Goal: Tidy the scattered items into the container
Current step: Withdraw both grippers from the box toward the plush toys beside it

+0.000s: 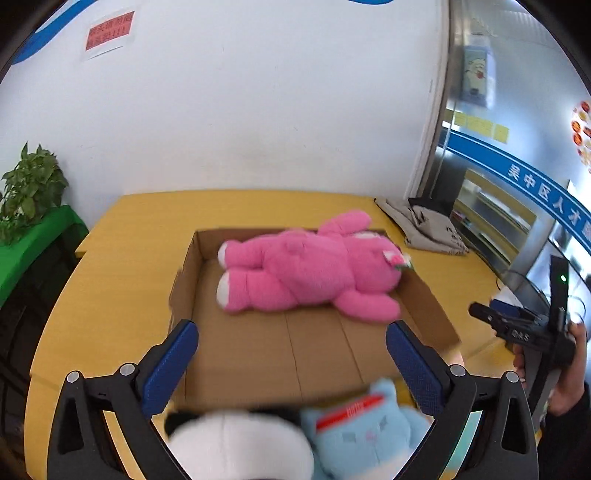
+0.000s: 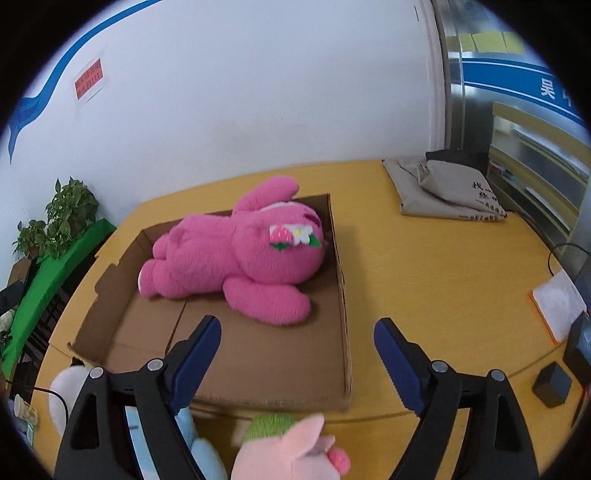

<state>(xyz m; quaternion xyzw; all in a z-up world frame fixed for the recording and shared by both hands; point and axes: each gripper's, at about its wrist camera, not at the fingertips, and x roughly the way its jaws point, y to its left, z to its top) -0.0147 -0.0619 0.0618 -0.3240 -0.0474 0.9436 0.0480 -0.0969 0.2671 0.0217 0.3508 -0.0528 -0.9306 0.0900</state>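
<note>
You've got a yellow table (image 2: 424,280), a folded grey cloth bag (image 2: 447,192) at its far right, a potted plant (image 1: 29,188) left, and a red wall notice (image 1: 109,31).

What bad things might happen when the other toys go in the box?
The pink bunny sprawls across the far half of the cardboard box, so later toys may pile up and tumble out. The box walls are low. The white plush and blue cat plush sit at the table's near edge and might get knocked off.
</note>
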